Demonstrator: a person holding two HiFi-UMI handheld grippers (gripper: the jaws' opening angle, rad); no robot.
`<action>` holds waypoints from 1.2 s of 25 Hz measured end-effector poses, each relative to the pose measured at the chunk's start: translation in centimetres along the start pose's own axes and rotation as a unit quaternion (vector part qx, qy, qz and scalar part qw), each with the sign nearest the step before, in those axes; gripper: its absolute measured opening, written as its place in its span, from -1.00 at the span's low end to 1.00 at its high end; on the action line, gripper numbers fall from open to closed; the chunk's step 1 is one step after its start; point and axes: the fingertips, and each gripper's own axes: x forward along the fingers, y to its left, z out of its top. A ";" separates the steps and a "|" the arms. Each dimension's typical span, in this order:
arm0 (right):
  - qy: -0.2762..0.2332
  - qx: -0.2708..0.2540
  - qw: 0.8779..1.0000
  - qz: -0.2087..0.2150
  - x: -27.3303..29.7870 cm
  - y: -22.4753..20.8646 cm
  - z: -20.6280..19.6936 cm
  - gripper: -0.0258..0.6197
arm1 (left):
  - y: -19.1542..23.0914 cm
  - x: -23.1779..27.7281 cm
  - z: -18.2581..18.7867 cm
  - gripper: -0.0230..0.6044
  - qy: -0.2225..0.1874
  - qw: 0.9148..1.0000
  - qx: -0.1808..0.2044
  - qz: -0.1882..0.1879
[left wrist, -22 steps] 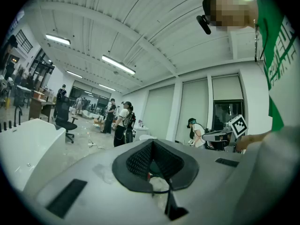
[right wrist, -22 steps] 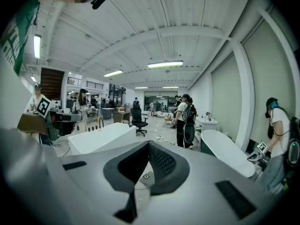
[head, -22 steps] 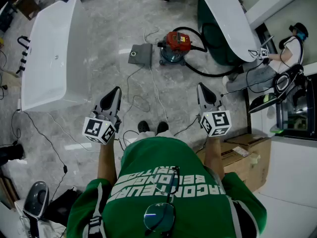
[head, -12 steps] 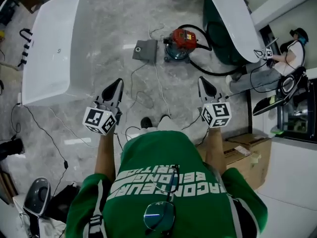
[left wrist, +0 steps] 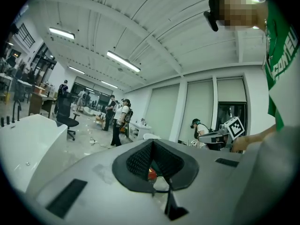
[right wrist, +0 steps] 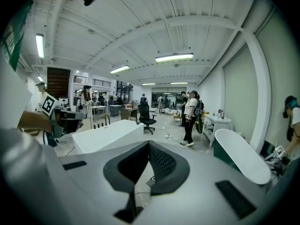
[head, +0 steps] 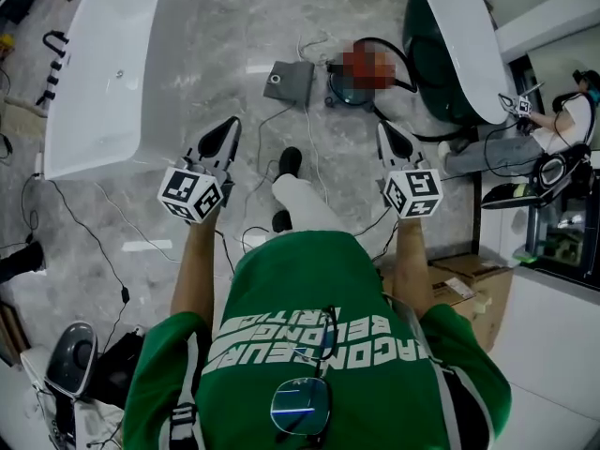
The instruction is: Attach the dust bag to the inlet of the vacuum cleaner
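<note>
The red vacuum cleaner [head: 364, 66] stands on the grey floor well ahead, its black hose [head: 401, 64] looping to the right. A flat grey dust bag [head: 289, 82] lies just left of it. Both grippers are held out at waist height, far short of both things. My left gripper [head: 232, 123] is shut and empty; between its pads in the left gripper view [left wrist: 152, 142] a bit of the red vacuum [left wrist: 151, 174] shows. My right gripper [head: 384, 129] [right wrist: 149, 143] is shut too, with nothing held.
A white bathtub [head: 103, 73] stands on the left and a green-sided bathtub [head: 455, 36] on the right. Cables [head: 309, 157] trail over the floor. A cardboard box [head: 464, 284] lies at the right, and a person [head: 525, 125] sits beyond it. The wearer's shoe [head: 290, 161] is ahead.
The wearer has stepped forward, one leg swinging ahead. Both bathtubs have grown nearer and the vacuum and bag have shifted right and up. Both grippers stay shut, held out as before.
</note>
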 end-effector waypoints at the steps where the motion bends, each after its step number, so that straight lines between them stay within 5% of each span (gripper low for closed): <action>1: 0.000 -0.002 1.000 0.005 0.8 0.3 0.1 -0.90 | 0.6 0.2 0.0 -0.92 -0.001 1.000 -0.002 0.002; 16: 0.008 0.038 0.999 0.006 21.6 -3.8 3.3 -0.90 | 15.0 14.2 1.8 -0.92 0.045 0.998 0.009 -0.040; 30: 0.025 0.069 0.997 -0.040 30.8 -8.6 4.3 -0.90 | 21.4 26.1 2.8 -0.92 0.079 0.991 0.023 -0.103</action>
